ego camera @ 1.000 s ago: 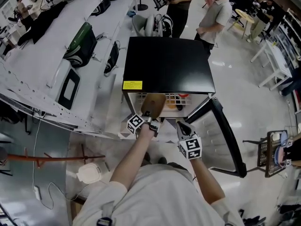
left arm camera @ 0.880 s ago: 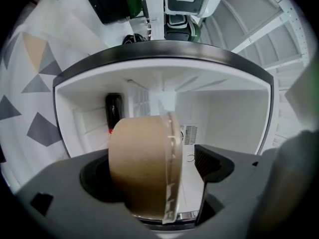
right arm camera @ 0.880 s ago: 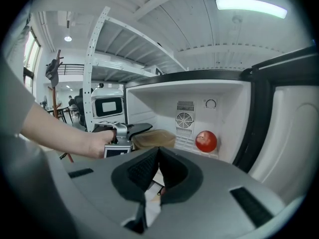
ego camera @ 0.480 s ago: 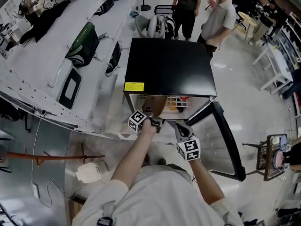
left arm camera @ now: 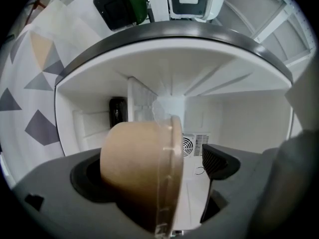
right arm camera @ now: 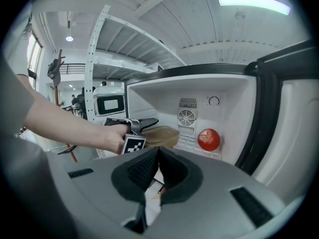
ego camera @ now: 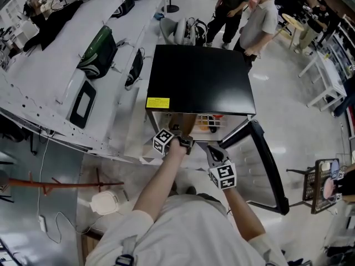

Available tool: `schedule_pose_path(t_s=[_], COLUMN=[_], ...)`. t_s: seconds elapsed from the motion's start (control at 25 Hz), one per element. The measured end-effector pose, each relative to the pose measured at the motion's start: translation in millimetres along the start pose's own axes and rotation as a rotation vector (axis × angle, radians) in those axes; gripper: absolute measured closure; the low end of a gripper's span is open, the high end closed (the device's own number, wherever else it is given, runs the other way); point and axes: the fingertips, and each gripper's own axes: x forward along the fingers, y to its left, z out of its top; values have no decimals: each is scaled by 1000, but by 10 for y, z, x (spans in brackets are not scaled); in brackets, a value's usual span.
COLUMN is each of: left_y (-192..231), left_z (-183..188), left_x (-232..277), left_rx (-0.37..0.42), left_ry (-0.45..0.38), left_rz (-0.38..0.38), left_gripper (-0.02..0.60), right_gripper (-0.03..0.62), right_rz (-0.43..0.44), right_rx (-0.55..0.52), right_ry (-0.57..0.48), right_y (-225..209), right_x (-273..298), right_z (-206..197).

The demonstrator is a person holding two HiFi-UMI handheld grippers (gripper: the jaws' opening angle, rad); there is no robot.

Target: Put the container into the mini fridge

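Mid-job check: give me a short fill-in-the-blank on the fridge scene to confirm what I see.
The mini fridge has its door standing ___.
Inside, beside the fan vent, sits a round ___ object.
The right claw has its jaws pressed ___.
The fridge's black top carries a ___ sticker.
Missing words: open; red; together; yellow.

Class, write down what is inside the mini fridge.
A brown lidded container and a red fruit sit on the wire shelf, with a round fan vent behind them. Whatever is behind the container or under the shelf is covered from view.
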Motion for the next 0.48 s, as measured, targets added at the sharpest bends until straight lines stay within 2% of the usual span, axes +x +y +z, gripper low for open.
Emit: schedule_pose_path(t_s=[0.48], left_y=[-17], left_z=[22], left_x=[-246], left_rx=[-23], left_ry=[0], left_rz=[-75], left_gripper=[64], right_gripper=[588], right_rz=[30], right_rx=[-24], right_ry=[10], right_y=[122], right_x=[-5], right_z=[-30])
